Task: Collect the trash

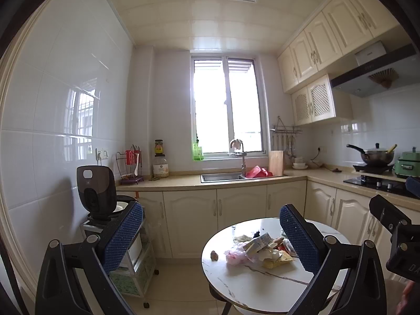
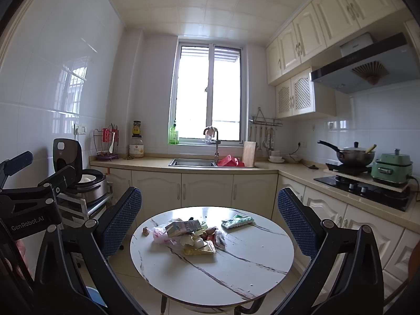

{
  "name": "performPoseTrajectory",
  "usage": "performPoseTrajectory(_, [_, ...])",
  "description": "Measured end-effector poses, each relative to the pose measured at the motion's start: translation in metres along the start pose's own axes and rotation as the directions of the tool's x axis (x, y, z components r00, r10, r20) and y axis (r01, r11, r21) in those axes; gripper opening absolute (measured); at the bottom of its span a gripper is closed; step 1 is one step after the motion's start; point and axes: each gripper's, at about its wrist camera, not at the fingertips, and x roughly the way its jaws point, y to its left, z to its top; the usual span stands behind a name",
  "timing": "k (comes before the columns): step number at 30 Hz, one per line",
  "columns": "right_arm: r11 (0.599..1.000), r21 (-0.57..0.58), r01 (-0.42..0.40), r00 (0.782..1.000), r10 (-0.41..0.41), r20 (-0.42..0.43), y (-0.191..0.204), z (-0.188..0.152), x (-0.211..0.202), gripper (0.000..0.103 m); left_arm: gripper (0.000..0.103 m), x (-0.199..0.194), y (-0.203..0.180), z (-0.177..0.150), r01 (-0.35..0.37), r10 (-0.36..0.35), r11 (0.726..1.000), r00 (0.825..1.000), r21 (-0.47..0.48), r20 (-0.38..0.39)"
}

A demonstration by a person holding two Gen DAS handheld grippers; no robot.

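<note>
Ahead of the gripper stands a bright two-pane window with white frame [image 2: 209,93], the main light of the room. Under it runs a beige stone counter [image 2: 147,162] with a steel sink [image 2: 193,162] and cream wooden cabinet doors [image 2: 207,190]. Glossy white wall tiles [image 2: 65,60] are at the left, cream upper cupboards [image 2: 309,36] at the right. The floor [image 1: 181,283] is pale tile.

Two wrist fisheyes, held level, faced toward the window [image 1: 225,110] wall.

The round table [image 2: 210,275] is seen centred and near from the right wrist, lower right from the left; sink [image 1: 223,177] and counter are shared.
</note>
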Motion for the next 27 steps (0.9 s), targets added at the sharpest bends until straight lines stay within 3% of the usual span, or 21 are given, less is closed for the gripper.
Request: performPoseTrajectory(27, [1.0,0.011,-0.003,1.0,0.003,-0.006,-0.002,-0.011,0.012,0.103,0.102,0.009,-0.003,-0.004,-0.002,0.002,1.0,1.0,0.002,-0.028])
